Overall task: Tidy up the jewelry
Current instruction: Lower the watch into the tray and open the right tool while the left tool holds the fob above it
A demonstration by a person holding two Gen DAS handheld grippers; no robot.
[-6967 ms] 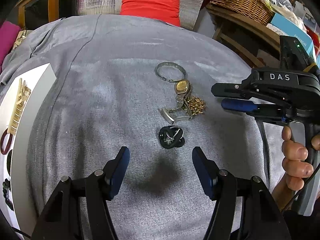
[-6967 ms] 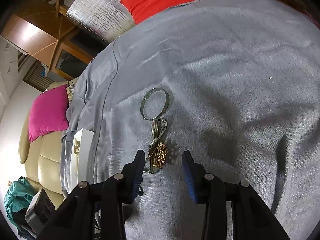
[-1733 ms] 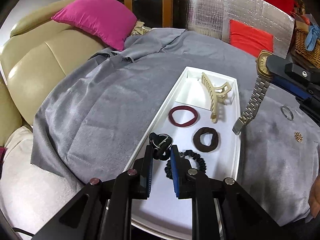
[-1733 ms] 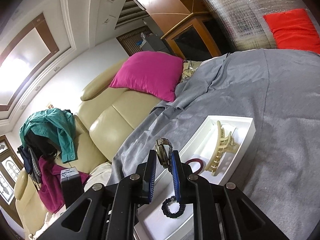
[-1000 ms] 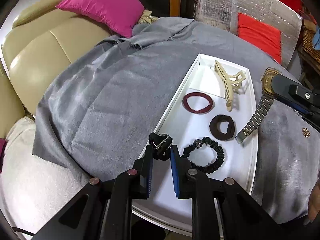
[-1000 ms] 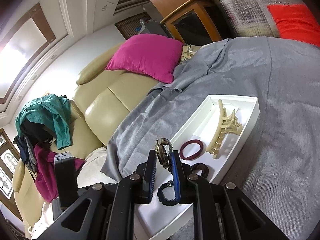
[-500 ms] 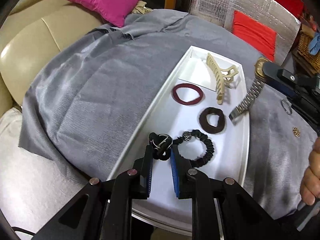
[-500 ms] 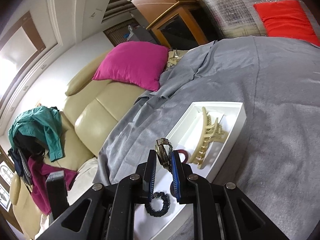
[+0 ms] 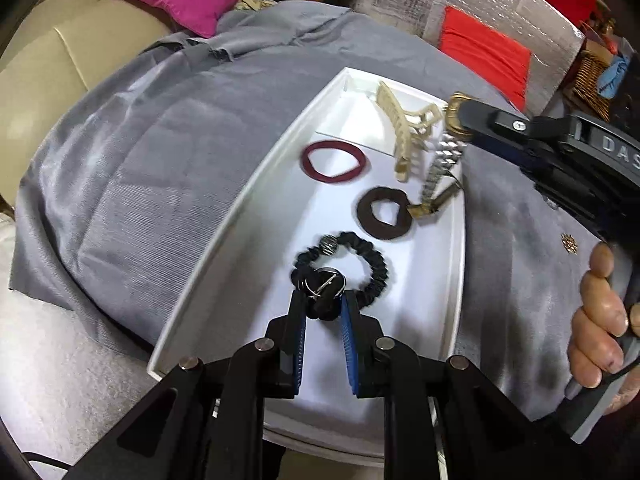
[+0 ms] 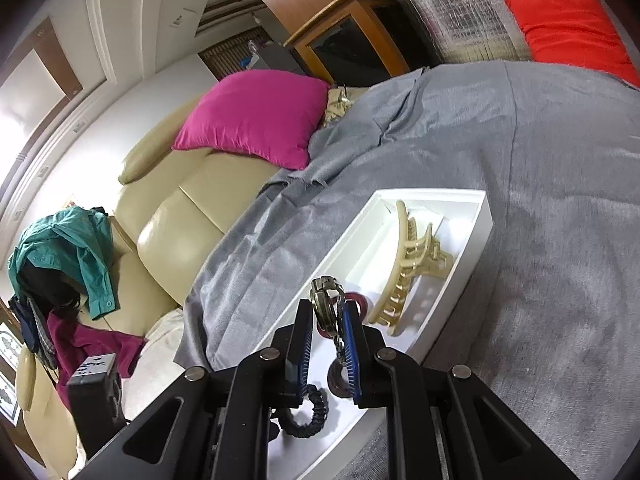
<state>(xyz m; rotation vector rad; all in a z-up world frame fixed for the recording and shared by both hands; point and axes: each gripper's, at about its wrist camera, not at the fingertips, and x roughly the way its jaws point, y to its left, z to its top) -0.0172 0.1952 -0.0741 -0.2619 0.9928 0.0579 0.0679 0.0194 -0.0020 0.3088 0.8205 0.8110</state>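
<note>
Tongs both angled down over the tray [image 9: 460, 264]: left tongs [image 9: 322, 308] clamped on black hair tie [image 9: 322, 296], right tongs [image 10: 328, 320] on watch [image 10: 326, 304].

glossy white plastic tray [image 9: 256, 184] on matt grey cloth [image 9: 140, 152].

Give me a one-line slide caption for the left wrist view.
Left gripper carries a black hair tie over the white tray while the right gripper lowers a watch.

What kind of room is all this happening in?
Most likely a home living room: a cream leather sofa with a pink cushion, a wooden cabinet behind, and clothes draped over the sofa.
</note>
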